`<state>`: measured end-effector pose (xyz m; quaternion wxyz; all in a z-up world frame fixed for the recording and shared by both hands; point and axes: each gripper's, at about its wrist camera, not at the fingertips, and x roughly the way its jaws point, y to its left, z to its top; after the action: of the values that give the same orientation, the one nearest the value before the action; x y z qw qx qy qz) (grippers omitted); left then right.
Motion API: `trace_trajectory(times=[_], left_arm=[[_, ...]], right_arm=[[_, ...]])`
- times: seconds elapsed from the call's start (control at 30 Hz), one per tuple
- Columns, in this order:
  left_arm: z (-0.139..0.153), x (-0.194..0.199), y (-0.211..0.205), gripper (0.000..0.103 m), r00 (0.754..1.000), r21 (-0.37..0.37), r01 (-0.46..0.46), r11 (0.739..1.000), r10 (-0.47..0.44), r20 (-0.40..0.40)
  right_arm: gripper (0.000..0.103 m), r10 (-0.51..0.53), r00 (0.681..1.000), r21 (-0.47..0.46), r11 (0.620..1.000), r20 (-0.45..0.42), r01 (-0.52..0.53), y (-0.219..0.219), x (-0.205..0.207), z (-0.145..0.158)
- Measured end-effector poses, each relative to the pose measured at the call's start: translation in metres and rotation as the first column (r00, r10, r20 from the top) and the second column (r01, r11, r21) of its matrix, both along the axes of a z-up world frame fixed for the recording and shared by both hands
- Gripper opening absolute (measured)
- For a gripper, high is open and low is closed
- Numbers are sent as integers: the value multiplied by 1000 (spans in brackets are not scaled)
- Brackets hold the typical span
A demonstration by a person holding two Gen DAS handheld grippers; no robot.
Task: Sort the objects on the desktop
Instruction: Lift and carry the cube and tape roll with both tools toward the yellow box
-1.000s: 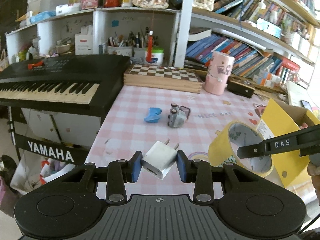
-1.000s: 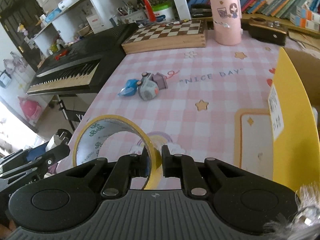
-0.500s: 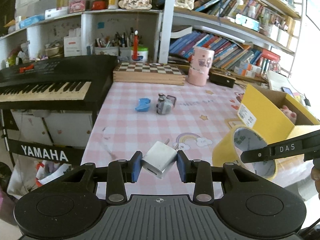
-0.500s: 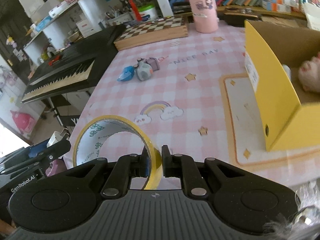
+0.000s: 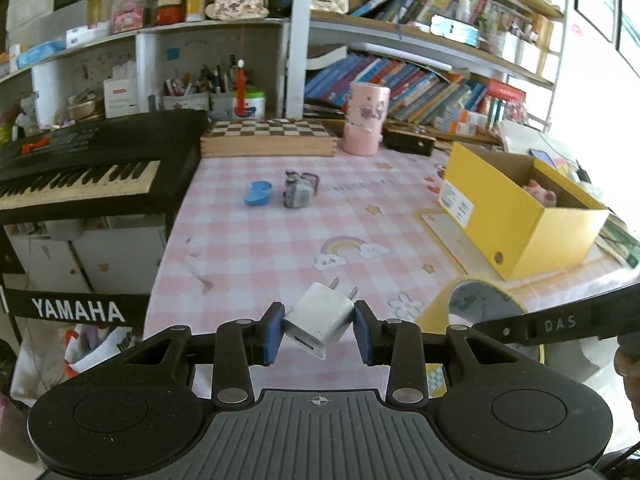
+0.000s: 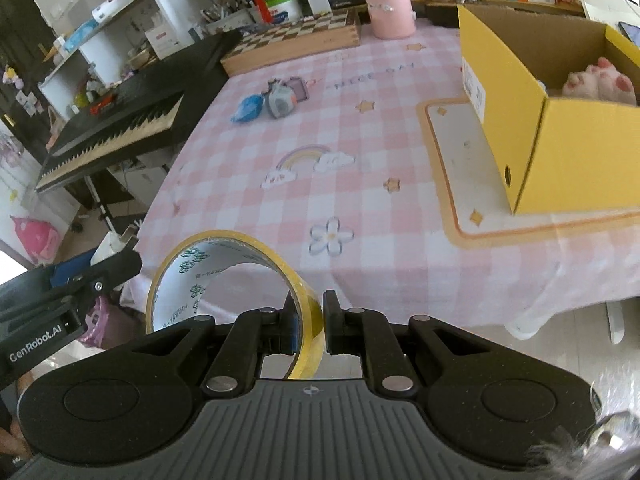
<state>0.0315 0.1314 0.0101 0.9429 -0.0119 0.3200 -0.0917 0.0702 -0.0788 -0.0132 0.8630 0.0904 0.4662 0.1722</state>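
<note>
Off the worktop's near edge: both tools loaded, box (image 5: 516,216) not yet reached.

L tool (image 5: 320,330) grips the charger (image 5: 320,320) across its sides w/ prongs pointing away; R tool (image 6: 308,330) is clamped on the wall of the tape (image 6: 232,276), ring standing on edge. Both items hang off the near-left corner of the worktop (image 6: 360,152), apart from each other. Box sits at the right edge, top open, plush (image 6: 596,80) already inside. Blue bit (image 5: 258,194) + grey toy (image 5: 296,194) lie toward the far-left, untouched. Probably best: carry one at a time, get fully over the box rim before releasing, keep the tape from snagging the wall, drop low beside the plush.
</note>
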Motion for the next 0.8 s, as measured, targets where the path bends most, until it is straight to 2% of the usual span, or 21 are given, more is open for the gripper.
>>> trace_trajectory(times=[0.4,0.8], left_arm=[[-8,-18,-30,35,988,11,155,988,-154,-28],[-8,-14,-78,35,937,-5,348,938,-348,-19]], right_arm=[[11,-94,995,-10,996,-45,94,-22,-48,-14],[11,-261,965,-54,964,-35,259,-64,-77,-9]])
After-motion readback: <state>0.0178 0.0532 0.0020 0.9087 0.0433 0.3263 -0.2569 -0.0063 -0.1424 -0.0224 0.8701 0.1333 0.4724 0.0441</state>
